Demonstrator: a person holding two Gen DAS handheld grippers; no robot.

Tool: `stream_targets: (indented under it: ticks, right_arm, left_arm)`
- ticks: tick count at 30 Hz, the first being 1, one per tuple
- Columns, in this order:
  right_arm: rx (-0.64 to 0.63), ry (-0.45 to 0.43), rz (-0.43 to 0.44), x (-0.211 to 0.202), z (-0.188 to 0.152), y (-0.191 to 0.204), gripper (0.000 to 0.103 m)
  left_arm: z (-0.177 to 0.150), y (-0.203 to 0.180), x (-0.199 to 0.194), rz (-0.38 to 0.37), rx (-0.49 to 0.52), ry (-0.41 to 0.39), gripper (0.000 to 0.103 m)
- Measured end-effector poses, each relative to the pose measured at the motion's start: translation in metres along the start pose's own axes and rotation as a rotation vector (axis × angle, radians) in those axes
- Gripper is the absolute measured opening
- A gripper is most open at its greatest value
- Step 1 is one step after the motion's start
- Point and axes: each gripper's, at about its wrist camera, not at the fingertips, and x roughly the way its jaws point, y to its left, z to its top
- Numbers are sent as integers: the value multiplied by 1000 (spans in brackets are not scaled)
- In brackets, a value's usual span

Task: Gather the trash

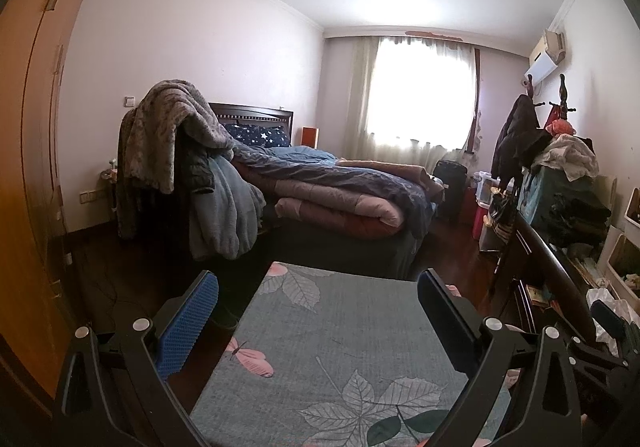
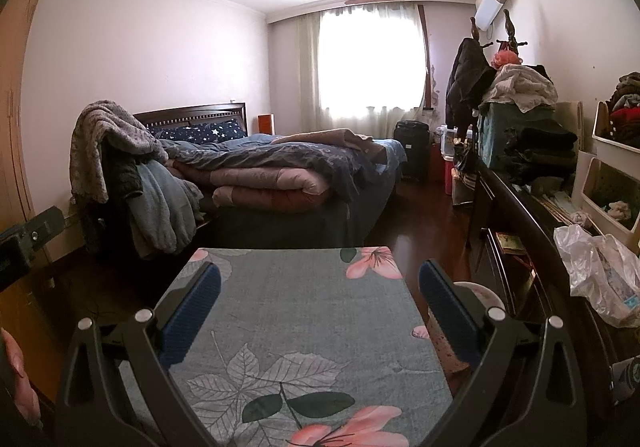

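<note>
Mostly cut off, plastic bag point(image 2: 600, 279) at frame edge, contents unclear

We're in a home bedroom. An unmade bed point(image 2: 288, 171) heaped with quilts, curtained window point(image 2: 368, 63), clothes piled high.
</note>
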Motion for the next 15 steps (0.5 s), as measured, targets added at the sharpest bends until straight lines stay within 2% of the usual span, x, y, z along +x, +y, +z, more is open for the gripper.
stream_targets:
  ticks: [15]
  right_arm:
    - [-17, 18, 5, 1, 2, 10, 99]
  left_arm:
    - [0, 6, -3, 2, -12, -14, 99]
